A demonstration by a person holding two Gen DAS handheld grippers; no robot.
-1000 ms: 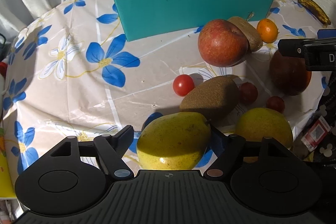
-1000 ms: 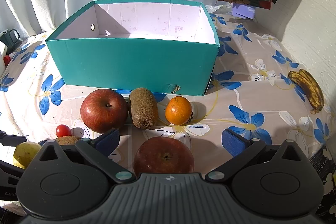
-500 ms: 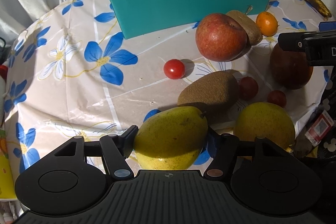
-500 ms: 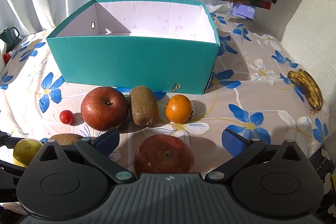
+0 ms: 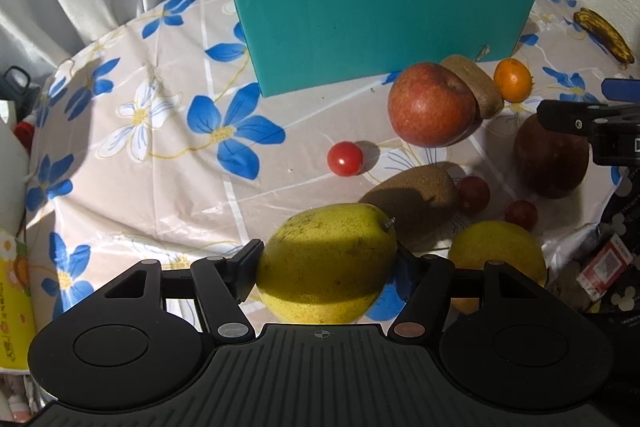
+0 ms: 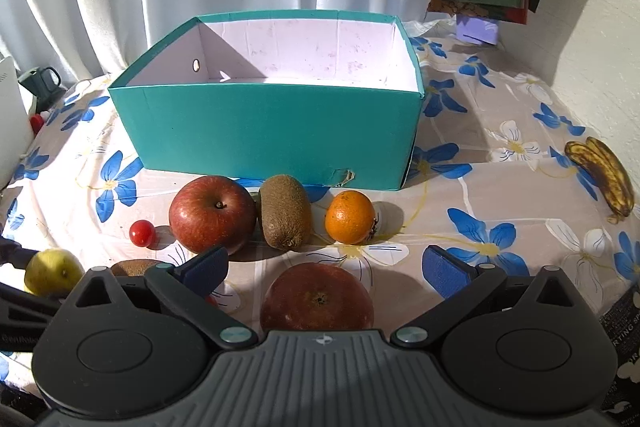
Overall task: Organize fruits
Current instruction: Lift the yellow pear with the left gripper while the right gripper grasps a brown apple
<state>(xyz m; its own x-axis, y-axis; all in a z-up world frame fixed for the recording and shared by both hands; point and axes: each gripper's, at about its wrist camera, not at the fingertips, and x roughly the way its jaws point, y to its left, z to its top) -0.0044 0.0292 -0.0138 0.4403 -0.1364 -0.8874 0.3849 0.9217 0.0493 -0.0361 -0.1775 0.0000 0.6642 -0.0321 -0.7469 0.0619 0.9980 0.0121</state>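
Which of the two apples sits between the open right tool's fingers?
The darker apple, nearest the camera, between the right tool's blue pads. The brighter apple lies farther off, beside a kiwi.

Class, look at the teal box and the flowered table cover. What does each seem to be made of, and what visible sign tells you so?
Teal box: probably cardboard, matte teal outside and white inside; it has folded edges and a torn lower corner.
Table cover: likely thin plastic sheeting, slightly glossy; it shows sharp fold creases, crinkles and sheen in sunlight.
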